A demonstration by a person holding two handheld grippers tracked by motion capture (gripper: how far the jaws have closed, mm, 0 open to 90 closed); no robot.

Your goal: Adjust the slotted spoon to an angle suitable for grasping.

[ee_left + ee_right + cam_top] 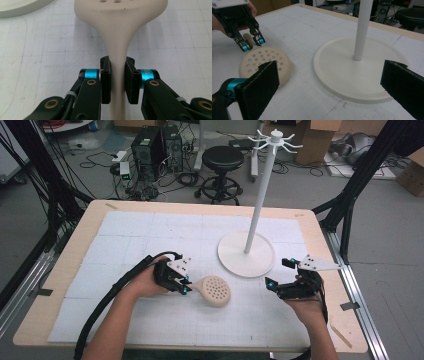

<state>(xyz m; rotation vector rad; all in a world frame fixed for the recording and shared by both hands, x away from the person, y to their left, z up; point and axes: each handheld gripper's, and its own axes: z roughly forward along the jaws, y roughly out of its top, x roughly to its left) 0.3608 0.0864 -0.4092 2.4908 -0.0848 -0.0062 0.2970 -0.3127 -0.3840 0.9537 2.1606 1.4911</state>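
Fingers [130,80] of the left gripper [183,285] closed tight on the skimmer [215,290] handle, pads pressing either side of the narrow neck just below the perforated head. Skimmer lay flat on the surface [125,245], head pointing toward the rack [247,254] base, near it but apart. Right gripper [278,276] spread wide with nothing between its fingers [259,87], hovering low just beside the rack base, aimed across at the skimmer head. Judged by the layout: grasp secured, lift not yet begun, skimmer head resting on the mat. Left to do, most likely: raising the skimmer and hanging it on one of the hooks [275,140] at the top of the pole, all of them bare. Could not tell whether the handle end carried a hanging hole.
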